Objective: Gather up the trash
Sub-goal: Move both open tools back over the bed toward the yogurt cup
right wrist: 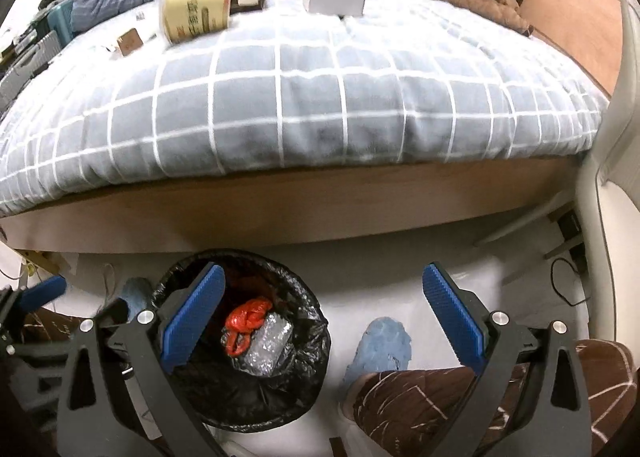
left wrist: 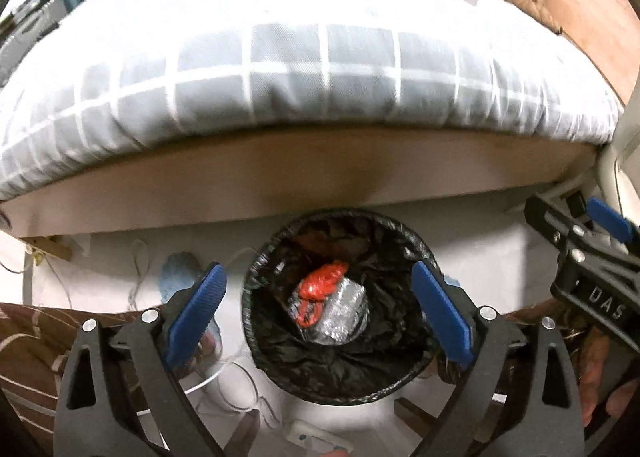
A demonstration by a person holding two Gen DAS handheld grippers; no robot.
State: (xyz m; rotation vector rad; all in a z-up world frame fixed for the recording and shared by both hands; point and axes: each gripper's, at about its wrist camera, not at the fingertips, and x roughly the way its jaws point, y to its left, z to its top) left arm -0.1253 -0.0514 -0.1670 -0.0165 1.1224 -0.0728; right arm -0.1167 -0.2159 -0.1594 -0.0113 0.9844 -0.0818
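Evidently both grippers hung released and empty over the round black-bagged trash bin (left wrist: 336, 309).

Left gripper (left wrist: 316, 313) sat directly above the bin on the floor beside the bed's wooden frame (left wrist: 280, 177), jaws spread wide, which suited a drop; right gripper (right wrist: 324, 321) stood likewise parted, just to the bin's right. Inside the crinkled glossy liner lay a knotted red plastic bag (left wrist: 324, 277) touching a crumpled silvery foil wrap (left wrist: 344, 315). More likely trash waited on the soft grey checked quilt (right wrist: 300, 97): a cream paper roll-shaped tub (right wrist: 196, 5), a flat grey box (right wrist: 336, 0) and a small brown cardboard scrap (right wrist: 129, 41).
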